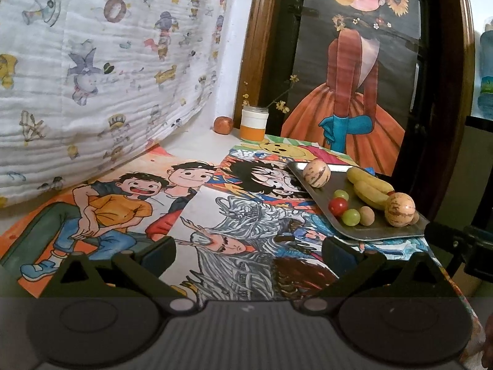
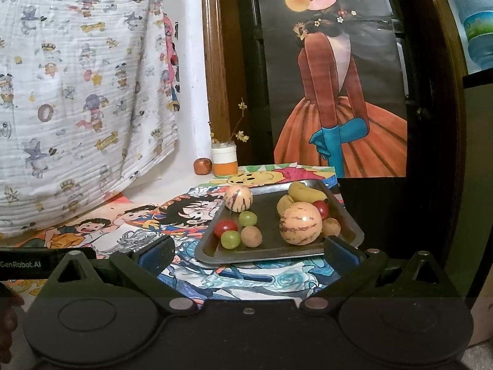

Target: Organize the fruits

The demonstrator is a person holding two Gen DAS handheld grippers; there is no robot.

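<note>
Item: tray [image 2: 271,254] of fruit, lying just ahead of your right gripper [image 2: 248,254], jaws spread, holding nothing. Left gripper [image 1: 249,254] likewise spread, tray sitting ahead to its right. Nearest melon [image 2: 300,223]: you're approaching it centred, closing gently.

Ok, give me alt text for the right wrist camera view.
A metal tray on a cartoon-print cloth holds two striped melons, bananas, green grapes, cherry tomatoes and small brown fruits. The open right gripper sits just before its near edge, empty.
</note>
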